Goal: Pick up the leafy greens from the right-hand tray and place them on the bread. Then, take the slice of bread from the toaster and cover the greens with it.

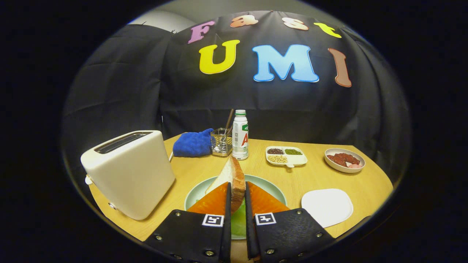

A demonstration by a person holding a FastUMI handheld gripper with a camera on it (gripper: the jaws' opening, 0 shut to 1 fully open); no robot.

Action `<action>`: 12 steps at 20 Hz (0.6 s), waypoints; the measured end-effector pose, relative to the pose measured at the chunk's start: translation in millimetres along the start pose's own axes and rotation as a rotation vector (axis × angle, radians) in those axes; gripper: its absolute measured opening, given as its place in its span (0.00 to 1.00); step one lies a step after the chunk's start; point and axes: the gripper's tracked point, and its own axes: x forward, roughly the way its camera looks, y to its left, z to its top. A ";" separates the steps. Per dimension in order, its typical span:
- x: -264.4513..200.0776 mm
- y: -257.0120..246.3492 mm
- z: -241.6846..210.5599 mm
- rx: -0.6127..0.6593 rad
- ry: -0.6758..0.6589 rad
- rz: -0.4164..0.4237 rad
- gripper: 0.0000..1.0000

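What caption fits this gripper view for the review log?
Fingers shut on a bread slice held on edge over the greens on the pale green plate, beside the toaster.

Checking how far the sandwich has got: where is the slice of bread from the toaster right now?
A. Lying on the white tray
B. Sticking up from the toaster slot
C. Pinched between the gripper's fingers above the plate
C: the gripper pinches the bread slice upright over the green plate.
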 end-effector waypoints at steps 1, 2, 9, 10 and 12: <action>-0.2 1.7 0.1 -0.002 -0.007 0.005 0.17; 3.0 2.1 0.0 -0.005 -0.011 0.008 0.22; 1.8 -17.7 -7.7 -0.047 -0.003 -0.066 0.41; 2.0 -17.2 -8.1 -0.044 -0.002 -0.062 0.41; 1.1 -18.5 -7.7 -0.034 -0.003 -0.056 0.41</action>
